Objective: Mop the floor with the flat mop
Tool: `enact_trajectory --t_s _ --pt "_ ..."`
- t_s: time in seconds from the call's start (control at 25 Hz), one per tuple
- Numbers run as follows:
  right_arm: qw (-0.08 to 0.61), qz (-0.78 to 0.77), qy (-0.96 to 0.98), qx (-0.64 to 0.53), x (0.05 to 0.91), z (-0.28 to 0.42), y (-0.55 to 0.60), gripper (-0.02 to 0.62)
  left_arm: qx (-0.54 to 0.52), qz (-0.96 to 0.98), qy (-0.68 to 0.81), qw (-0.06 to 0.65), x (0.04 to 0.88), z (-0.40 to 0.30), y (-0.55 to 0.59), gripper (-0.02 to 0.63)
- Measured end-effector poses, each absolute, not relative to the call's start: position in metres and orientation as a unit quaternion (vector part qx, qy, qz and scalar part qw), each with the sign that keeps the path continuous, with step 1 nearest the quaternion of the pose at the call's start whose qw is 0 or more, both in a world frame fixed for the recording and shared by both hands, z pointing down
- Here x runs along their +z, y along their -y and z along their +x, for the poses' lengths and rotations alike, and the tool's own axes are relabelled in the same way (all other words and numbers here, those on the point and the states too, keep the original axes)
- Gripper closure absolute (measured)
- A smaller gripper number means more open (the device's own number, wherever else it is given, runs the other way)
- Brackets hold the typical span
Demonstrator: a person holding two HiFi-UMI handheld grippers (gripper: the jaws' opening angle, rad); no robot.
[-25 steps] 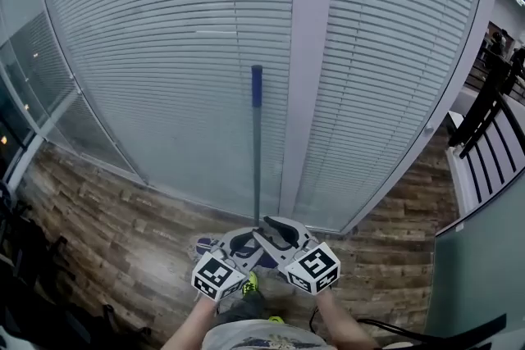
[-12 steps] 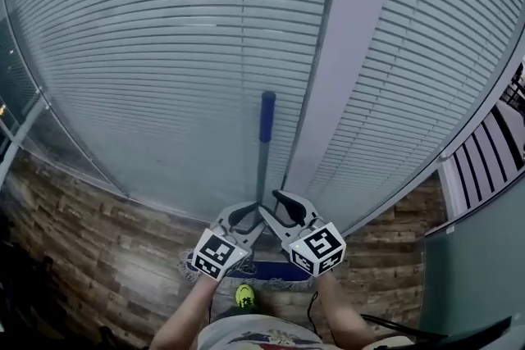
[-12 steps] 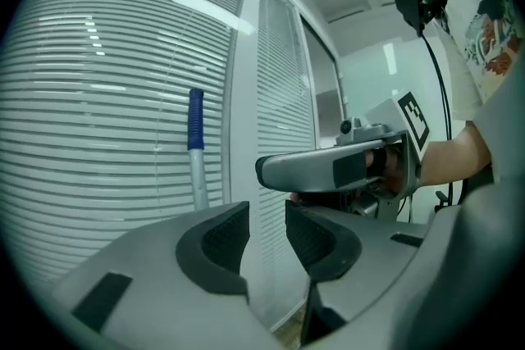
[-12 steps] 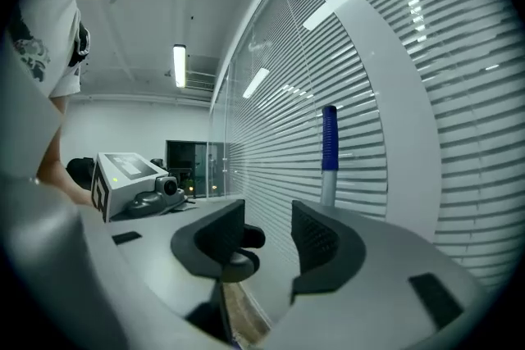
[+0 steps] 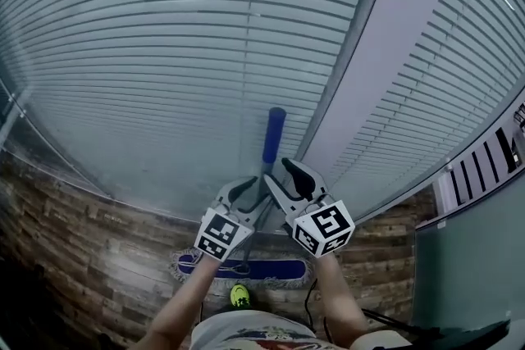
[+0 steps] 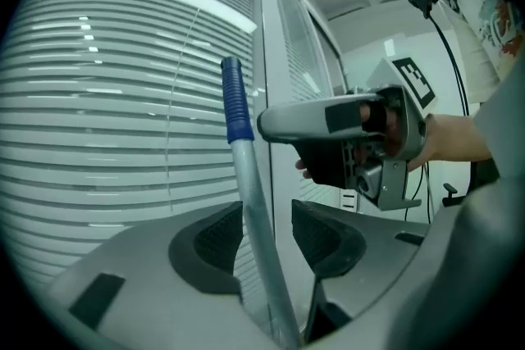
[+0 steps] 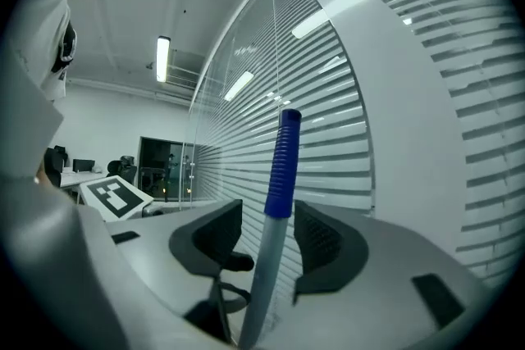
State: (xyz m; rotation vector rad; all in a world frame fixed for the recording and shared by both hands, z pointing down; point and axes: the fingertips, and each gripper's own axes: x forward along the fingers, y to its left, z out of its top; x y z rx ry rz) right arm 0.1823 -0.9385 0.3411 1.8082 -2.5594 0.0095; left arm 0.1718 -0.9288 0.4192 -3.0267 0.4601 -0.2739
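Centre frame, left gripper and right gripper are just opening around the grey, blue-gripped mop pole — both unclenched, regripping likely next.

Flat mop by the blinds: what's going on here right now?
A person has the flat mop with grey pole and blue grip standing before white slatted blinds, its blue head on the wood-plank floor. The pole passes between the jaws of left gripper and right gripper; both have just been opening and neither clamps it.
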Motion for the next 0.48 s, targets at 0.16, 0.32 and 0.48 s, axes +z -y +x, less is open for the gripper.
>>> enact_trajectory --t_s 0.16,0.32,0.48 --pt "0.002 0.581 0.814 -0.009 0.329 0.185 0.951 0.417 -0.102 -0.984 -0.142 0.026 0.434 0.184 0.938 0.443" --pt "-0.003 0.569 0.822 -0.012 0.312 0.183 0.978 0.418 -0.114 -0.983 -0.143 0.017 0.442 0.192 0.953 0.466" --pt "0.001 0.554 0.832 -0.021 0.297 0.172 0.982 0.419 -0.109 -0.981 -0.159 0.009 0.435 0.182 0.951 0.474"
